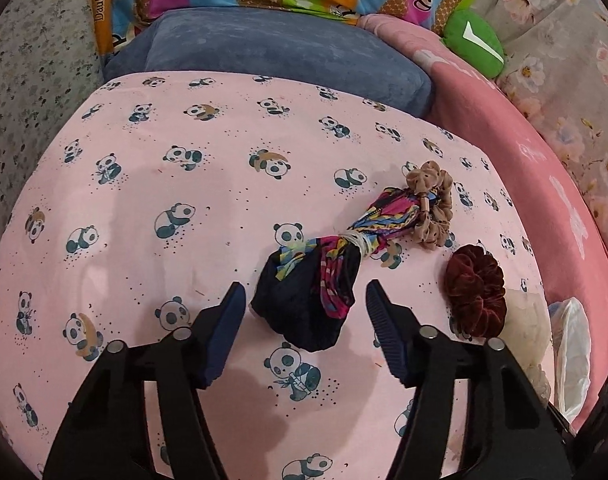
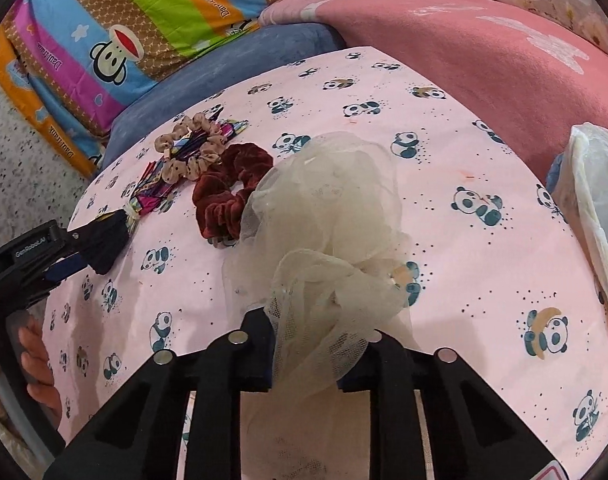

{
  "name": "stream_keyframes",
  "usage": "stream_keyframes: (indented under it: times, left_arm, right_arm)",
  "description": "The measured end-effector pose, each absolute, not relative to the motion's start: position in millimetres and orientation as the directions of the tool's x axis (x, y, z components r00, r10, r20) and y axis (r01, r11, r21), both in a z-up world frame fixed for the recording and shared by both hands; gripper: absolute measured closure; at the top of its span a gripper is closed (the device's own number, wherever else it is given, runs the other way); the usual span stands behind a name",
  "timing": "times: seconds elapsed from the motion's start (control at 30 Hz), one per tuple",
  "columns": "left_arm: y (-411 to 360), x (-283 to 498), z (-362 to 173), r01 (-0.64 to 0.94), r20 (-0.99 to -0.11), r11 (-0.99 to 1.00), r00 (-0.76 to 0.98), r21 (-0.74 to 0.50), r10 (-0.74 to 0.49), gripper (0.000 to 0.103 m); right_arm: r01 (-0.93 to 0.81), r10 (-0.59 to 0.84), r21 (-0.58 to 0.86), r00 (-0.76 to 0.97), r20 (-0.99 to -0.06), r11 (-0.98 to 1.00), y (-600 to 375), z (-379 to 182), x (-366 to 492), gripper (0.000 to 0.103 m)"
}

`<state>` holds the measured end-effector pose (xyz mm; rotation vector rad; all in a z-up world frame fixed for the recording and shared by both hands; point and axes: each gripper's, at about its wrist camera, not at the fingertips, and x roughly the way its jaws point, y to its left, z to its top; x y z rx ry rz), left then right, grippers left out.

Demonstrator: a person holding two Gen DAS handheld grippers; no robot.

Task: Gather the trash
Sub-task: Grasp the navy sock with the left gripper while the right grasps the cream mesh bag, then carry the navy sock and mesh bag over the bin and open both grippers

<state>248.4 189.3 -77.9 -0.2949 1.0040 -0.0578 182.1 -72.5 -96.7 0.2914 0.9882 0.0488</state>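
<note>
Right wrist view has the right gripper point(image 2: 307, 364) clenched on the cream mesh scrunchie point(image 2: 323, 240) on the panda sheet point(image 2: 483, 260), while the left gripper point(image 1: 305, 312) straddles the dark cloth bundle point(image 1: 307, 304), unclenched: pickup underway, closing and lifting likely next.

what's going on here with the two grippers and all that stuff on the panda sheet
A person is clearing items off a pink panda sheet with a gripper in each hand. The right gripper is shut on a cream mesh bundle. The left gripper straddles the dark end of a tied multicolored cloth. A maroon scrunchie and a tan one lie untouched.
</note>
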Motion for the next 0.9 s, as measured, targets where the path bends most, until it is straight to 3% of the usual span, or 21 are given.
stream_keyframes:
  times: [0.1, 0.17, 0.9]
  left_arm:
    - [184, 249, -82, -0.062, -0.828, 0.958, 0.520, -0.280, -0.208, 0.086]
    - [181, 246, -79, -0.044, -0.821, 0.956, 0.526, -0.289, -0.224, 0.093]
    - [127, 157, 63, 0.142, -0.633, 0.928, 0.695, -0.343, -0.340, 0.099]
  right_arm:
    - [0.071, 0.189, 0.273, 0.557, -0.809, 0.959, -65, -91, 182, 0.094]
    - [0.057, 0.196, 0.276, 0.568, -0.799, 0.960, -60, -84, 180, 0.094]
    - [-0.019, 0.238, 0.335, 0.742, -0.627, 0.942, -69, 21, 121, 0.095]
